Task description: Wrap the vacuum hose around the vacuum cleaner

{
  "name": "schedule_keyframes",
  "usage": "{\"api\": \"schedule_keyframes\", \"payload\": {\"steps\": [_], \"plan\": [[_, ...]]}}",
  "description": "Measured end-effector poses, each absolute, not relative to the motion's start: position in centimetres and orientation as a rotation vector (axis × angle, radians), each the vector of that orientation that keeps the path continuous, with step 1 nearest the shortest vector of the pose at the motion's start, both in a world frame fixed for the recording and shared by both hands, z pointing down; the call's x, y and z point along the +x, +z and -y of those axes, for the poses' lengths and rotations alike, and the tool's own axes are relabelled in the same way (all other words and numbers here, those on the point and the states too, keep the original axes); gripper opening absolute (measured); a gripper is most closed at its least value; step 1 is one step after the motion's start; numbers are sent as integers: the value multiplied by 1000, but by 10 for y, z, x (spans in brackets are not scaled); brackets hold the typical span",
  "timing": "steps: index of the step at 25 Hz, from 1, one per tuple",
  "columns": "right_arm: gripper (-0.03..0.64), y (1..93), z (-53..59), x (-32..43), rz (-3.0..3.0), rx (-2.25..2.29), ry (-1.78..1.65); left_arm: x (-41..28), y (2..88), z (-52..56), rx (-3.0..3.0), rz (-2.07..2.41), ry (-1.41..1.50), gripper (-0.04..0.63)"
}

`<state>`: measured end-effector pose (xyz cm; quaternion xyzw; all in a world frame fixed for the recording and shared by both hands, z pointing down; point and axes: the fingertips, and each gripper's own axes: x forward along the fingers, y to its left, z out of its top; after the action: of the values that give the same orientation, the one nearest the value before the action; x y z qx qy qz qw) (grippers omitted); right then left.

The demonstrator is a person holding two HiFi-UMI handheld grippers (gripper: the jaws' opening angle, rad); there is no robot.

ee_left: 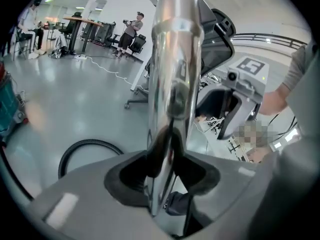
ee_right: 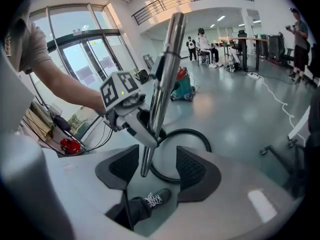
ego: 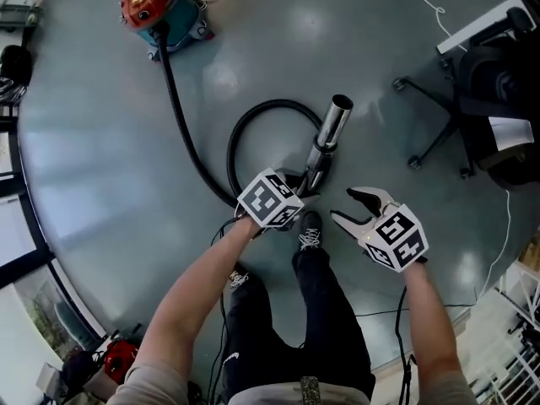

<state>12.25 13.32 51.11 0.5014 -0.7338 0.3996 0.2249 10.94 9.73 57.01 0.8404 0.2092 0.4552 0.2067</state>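
Note:
A red and teal vacuum cleaner [ego: 156, 7] stands on the floor at the far left. Its black hose [ego: 190, 150] runs toward me and loops [ego: 253, 121] near my feet. The hose ends in a shiny metal wand [ego: 329, 137], lifted off the floor. My left gripper [ego: 295, 188] is shut on the wand's lower end; in the left gripper view the wand [ee_left: 172, 84] fills the middle between the jaws. My right gripper [ego: 359, 205] hangs open just right of the wand, holding nothing. In the right gripper view the wand [ee_right: 162, 79] stands in front of the open jaws.
An office chair [ego: 472, 91] with a wheeled base stands at the right. A white cable [ego: 506, 226] trails across the floor by it. My shoe [ego: 310, 230] is under the grippers. A desk edge [ego: 481, 24] is at the upper right. People stand at distant desks [ee_left: 82, 26].

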Motion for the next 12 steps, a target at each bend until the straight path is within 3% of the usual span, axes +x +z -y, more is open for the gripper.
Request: {"api": "schedule_keyframes", "payload": {"steps": [12], "plan": [[324,619,-93,85,2132,1417,1358,164,514,-69,2342,-452,1190,169]]}}
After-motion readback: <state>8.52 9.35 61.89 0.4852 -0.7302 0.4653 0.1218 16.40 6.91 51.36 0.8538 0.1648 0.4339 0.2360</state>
